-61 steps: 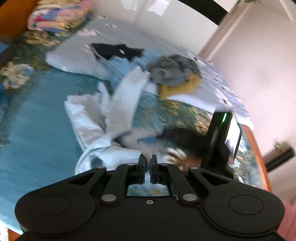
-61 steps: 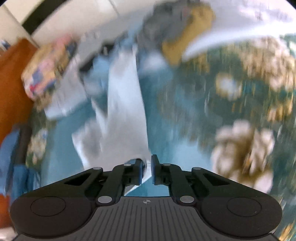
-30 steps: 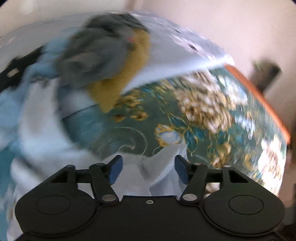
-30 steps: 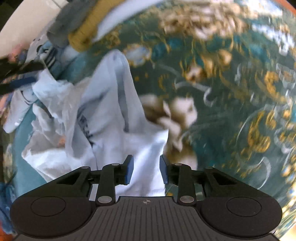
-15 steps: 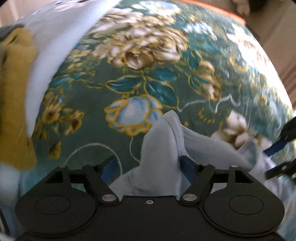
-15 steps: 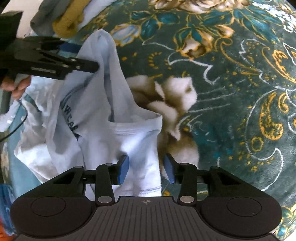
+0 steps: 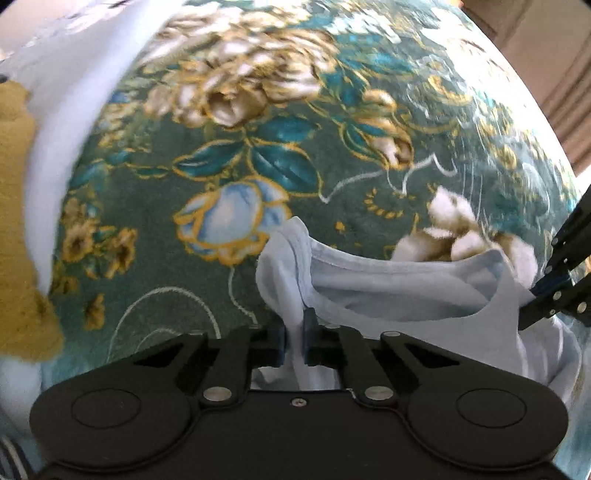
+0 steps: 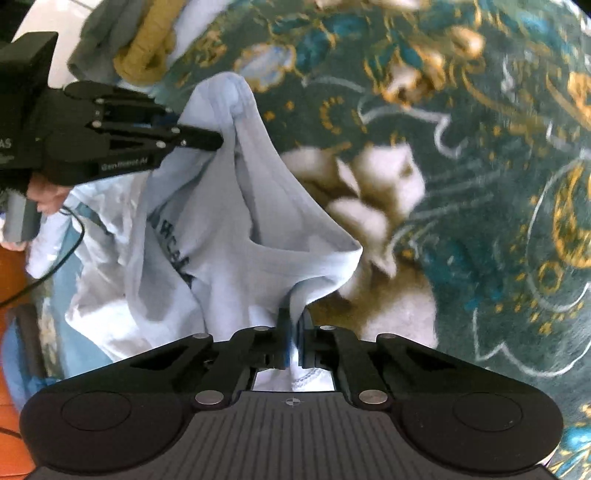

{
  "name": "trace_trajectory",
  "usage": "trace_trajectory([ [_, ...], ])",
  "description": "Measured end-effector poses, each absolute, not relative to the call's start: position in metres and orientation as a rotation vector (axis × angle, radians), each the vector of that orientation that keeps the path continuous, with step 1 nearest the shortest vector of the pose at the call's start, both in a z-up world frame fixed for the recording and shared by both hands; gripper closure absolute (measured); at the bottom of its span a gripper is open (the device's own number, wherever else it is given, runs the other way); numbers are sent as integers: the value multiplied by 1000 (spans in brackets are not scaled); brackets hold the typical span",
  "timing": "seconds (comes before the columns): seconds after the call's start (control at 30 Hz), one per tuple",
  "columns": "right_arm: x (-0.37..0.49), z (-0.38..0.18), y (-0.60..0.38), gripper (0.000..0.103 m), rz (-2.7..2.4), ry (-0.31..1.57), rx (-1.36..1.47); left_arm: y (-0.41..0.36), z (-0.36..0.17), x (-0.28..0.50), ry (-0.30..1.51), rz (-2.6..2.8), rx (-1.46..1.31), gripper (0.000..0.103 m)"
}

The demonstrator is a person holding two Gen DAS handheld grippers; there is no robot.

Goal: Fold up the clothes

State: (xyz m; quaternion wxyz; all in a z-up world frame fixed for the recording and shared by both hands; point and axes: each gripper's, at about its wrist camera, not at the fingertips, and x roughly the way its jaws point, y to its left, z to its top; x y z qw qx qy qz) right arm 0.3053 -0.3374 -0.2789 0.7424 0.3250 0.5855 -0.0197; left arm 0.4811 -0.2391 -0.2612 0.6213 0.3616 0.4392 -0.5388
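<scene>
A light blue T-shirt (image 7: 406,295) with dark lettering lies crumpled on the floral bedspread (image 7: 258,129). My left gripper (image 7: 294,339) is shut on a bunched fold at one end of the neckline. My right gripper (image 8: 294,343) is shut on the shirt (image 8: 221,240) at the other end, and the collar stretches between the two. The right gripper (image 7: 535,299) shows at the right edge of the left wrist view, pinching the cloth. In the right wrist view the left gripper (image 8: 218,140) enters from the upper left, a hand (image 8: 44,192) on its handle.
A mustard-yellow garment (image 8: 144,55) and a grey one (image 8: 99,33) are piled at the far side, next to a pale sheet (image 7: 66,110). The teal bedspread (image 8: 480,184) stretches to the right. A thin black cable (image 8: 70,240) hangs from the left gripper.
Both grippers stood open over the shirt's neckline and have now closed on the cloth. The left one rolled and dropped to the collar; the right one barely moved.
</scene>
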Motion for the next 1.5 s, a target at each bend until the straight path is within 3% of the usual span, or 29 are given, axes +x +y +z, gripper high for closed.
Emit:
trace_trajectory([
  [0.2,305,-238,-333,101,-91,1187,592,-197,-204,469,943,-1084,675,98],
  [0.4,300,-162,-333,101,-122,1004,441,-131,-115,432,816,-889,501,98],
  [0.77,259,14,-287,101,-83,660,175,-27,32,287,641,-624,287,99],
  [1.13,148,156,-243,101,1,351,24,27,154,122,351,-547,210,100],
  [1.33,106,186,-237,101,44,323,-33,55,193,64,271,-529,203,102],
  [1.5,136,152,-237,101,15,468,-9,58,154,85,429,-509,87,102],
])
